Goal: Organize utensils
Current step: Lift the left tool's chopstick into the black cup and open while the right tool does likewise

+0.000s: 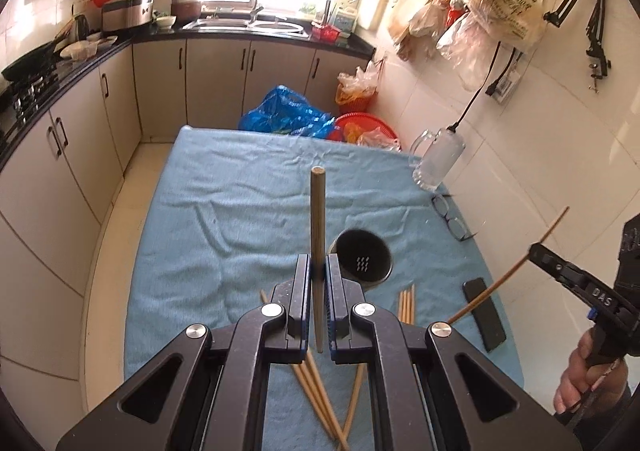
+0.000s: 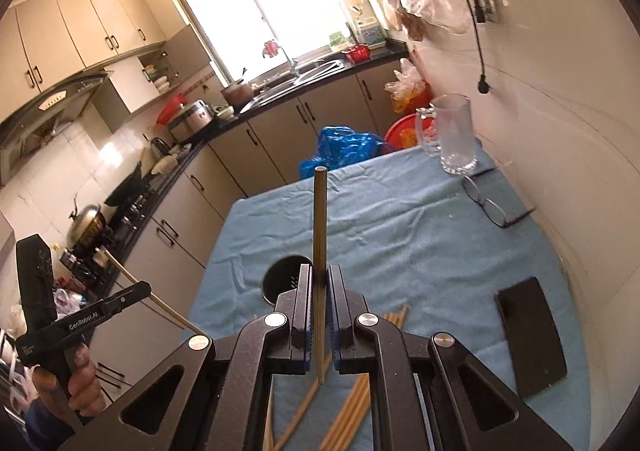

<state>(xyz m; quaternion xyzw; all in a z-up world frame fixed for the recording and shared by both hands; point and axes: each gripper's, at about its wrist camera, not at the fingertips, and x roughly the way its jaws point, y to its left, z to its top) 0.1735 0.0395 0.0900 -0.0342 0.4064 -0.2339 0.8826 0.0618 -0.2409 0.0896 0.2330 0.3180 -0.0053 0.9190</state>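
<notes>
My left gripper [image 1: 319, 271] is shut on a wooden chopstick [image 1: 318, 227] that stands upright between its pads, above the blue cloth. My right gripper [image 2: 319, 283] is likewise shut on another chopstick [image 2: 320, 227], its thick end pointing up. A black round utensil holder [image 1: 363, 260] with holes in its bottom sits just beyond both grippers; it also shows in the right wrist view as the holder [image 2: 282, 278]. Several loose chopsticks [image 1: 406, 305] lie on the cloth near the holder, with more chopsticks [image 1: 318, 395] under the left gripper. The right gripper [image 1: 538, 251] shows at the right edge with its chopstick slanting.
The table is covered with a blue cloth [image 1: 240, 211]. A glass mug [image 1: 438, 159], a pair of glasses [image 1: 452, 217] and a black phone [image 1: 484, 314] lie along its right side by the tiled wall. Kitchen counters and cabinets run along the left and the back.
</notes>
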